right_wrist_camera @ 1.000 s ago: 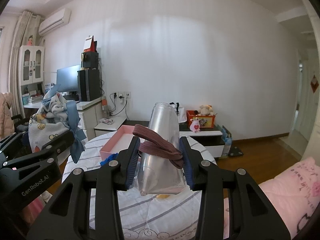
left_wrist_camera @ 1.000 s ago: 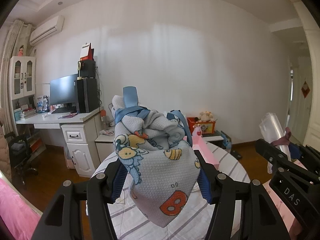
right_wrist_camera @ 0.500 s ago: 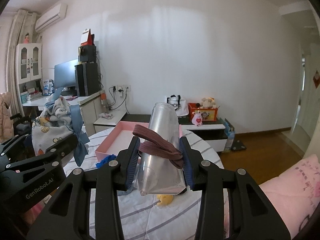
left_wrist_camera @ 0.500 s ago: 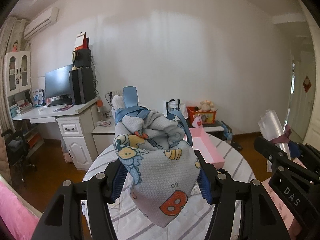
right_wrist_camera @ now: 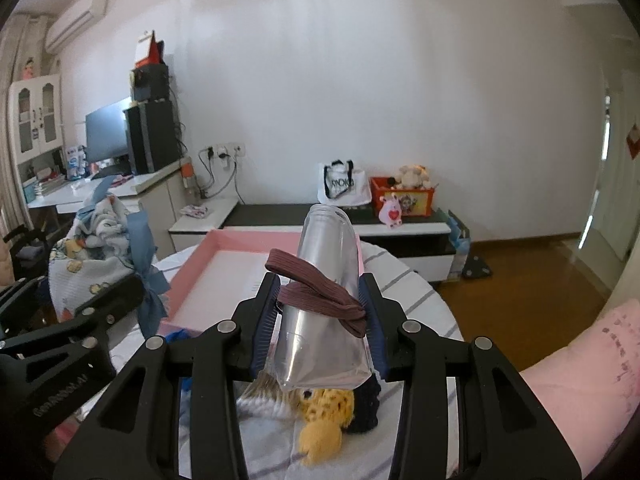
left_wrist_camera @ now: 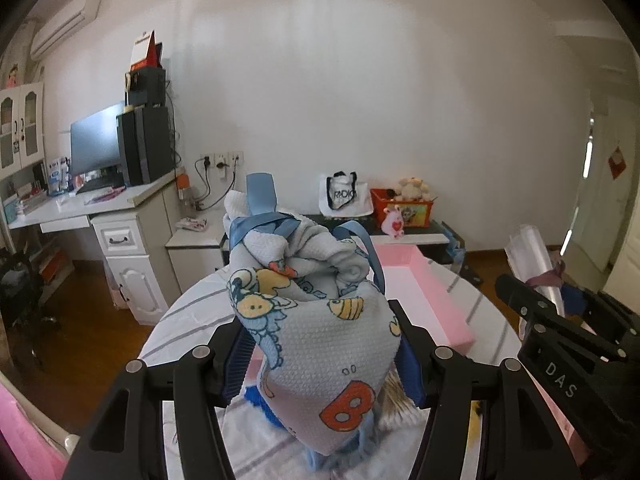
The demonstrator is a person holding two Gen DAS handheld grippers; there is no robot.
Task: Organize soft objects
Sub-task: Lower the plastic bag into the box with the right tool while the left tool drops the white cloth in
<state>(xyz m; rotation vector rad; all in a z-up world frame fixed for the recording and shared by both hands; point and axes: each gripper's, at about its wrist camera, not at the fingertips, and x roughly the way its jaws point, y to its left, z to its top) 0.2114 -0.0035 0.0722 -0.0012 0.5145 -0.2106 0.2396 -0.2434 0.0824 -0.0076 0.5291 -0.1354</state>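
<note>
A: On the left, the left gripper is closed on the printed cloth bundle, held above the round table.

B: The right gripper clamps the clear tube. The pink tray looks empty; toys are not yet sorted, I think.

Pink tray interior bare, yellow plush crowding near table edge

My right gripper reads "DAS", my left gripper "GenRobot.AI", and the cloth I hold shows an orange "B".
</note>
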